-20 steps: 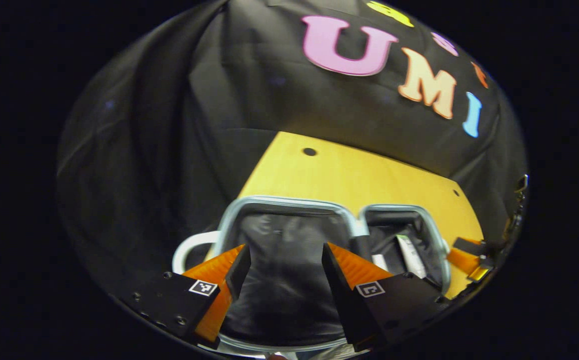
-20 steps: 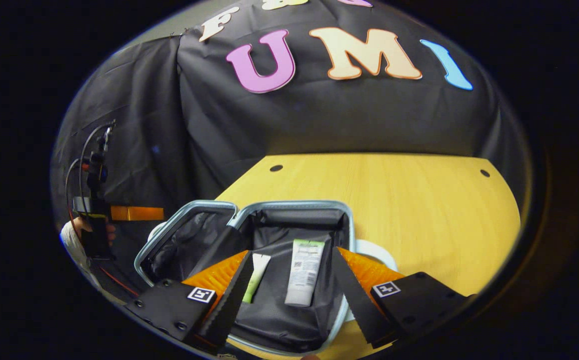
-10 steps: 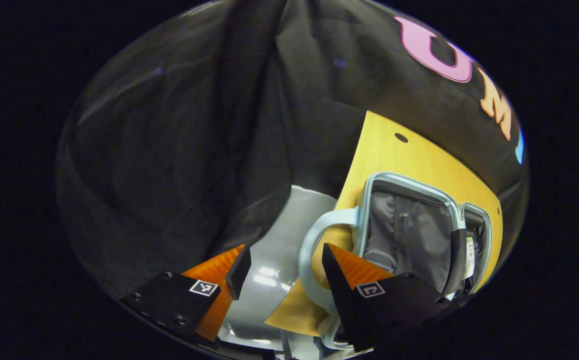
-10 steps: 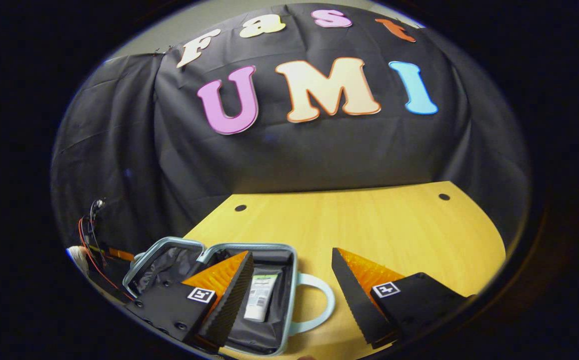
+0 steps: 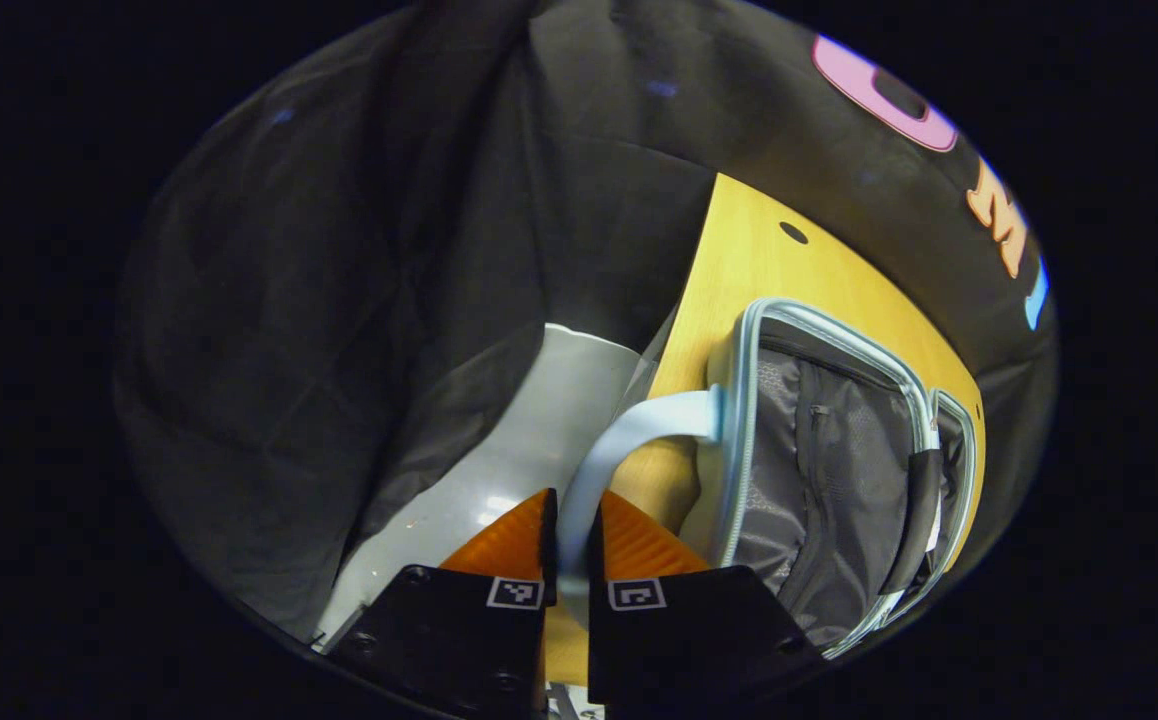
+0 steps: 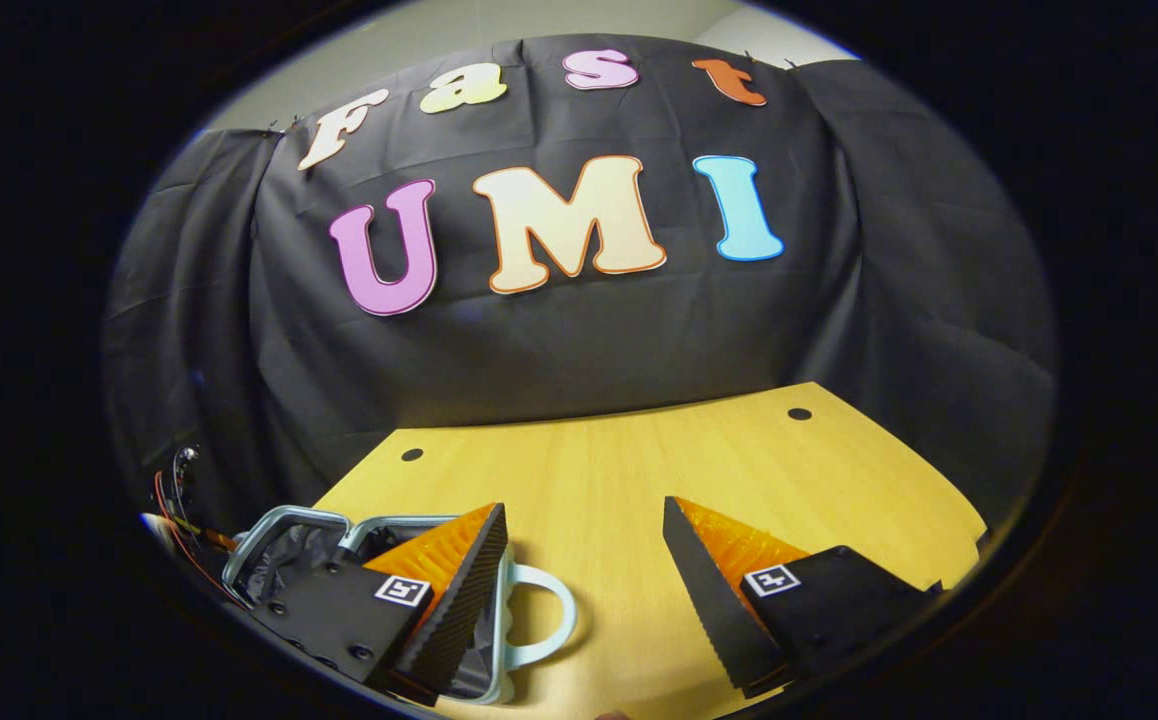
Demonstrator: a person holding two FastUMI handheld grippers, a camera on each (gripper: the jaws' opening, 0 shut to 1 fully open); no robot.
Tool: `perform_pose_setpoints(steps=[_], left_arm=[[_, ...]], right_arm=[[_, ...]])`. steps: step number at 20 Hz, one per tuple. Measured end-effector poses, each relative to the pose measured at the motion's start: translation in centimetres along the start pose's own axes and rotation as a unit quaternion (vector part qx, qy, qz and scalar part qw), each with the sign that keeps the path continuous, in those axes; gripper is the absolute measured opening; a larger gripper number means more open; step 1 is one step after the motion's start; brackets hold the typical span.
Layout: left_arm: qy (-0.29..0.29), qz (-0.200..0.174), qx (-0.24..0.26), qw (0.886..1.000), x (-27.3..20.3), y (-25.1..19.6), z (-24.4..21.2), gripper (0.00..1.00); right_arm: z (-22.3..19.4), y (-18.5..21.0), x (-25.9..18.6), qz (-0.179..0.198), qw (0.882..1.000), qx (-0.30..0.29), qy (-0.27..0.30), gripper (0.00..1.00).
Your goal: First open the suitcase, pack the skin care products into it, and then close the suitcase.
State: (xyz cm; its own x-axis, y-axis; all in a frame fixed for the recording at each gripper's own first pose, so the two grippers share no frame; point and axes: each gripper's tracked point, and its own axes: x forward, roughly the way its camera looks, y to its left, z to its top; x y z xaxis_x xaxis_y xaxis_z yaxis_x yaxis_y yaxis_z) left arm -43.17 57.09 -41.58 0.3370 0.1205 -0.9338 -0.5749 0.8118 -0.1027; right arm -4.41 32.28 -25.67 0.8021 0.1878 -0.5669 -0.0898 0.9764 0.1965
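Left gripper view shows the left gripper (image 5: pixel 571 545) now clamped on the pale loop handle (image 5: pixel 629 432) of the suitcase (image 5: pixel 839 470), both fingers pressing on the strap; half a second ago those fingers stood apart beside it. The suitcase lies open on the bench (image 5: pixel 749 260), at its left edge, with its grey lining and zip pocket facing up. Judgement: packing is finished and the closing step has begun, the handle grip being the means to swing this half over.

Right gripper view shows the right gripper (image 6: pixel 584 575) with fingers well apart, holding nothing, drawn back from the case, which now sits low at the left of that view. It shows the second handle (image 6: pixel 544 625) lying flat on the bench, and bare bench to the right.

Left gripper view alone shows the grip itself and the floor (image 5: pixel 499 470) beyond the bench edge. The skin care products cannot be made out at this moment.
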Motion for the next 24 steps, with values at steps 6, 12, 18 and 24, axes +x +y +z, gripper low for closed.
perform_pose_setpoints(steps=[6, 12, 18, 24], left_arm=[[-0.075, -0.009, 0.009, 0.997, -6.4, -2.3, 3.5, 0.01], [-0.158, -0.034, 0.03, 0.986, -16.1, -11.2, 7.5, 0.0], [-0.206, -0.085, 0.079, 0.972, -21.8, -23.9, 7.5, 0.0], [-0.224, -0.137, 0.11, 0.959, -22.3, -34.4, 4.7, 0.0]], right_arm=[[1.5, -1.6, -1.1, 0.02, 0.999, -0.036, -0.022, 0.98], [1.9, -1.6, -2.2, 0.104, 0.994, -0.009, -0.019, 0.98], [3.3, -5.2, -2.8, 0.143, 0.989, -0.01, -0.024, 0.98], [5.3, -10.6, -3.9, 0.134, 0.99, -0.008, -0.038, 0.98]])
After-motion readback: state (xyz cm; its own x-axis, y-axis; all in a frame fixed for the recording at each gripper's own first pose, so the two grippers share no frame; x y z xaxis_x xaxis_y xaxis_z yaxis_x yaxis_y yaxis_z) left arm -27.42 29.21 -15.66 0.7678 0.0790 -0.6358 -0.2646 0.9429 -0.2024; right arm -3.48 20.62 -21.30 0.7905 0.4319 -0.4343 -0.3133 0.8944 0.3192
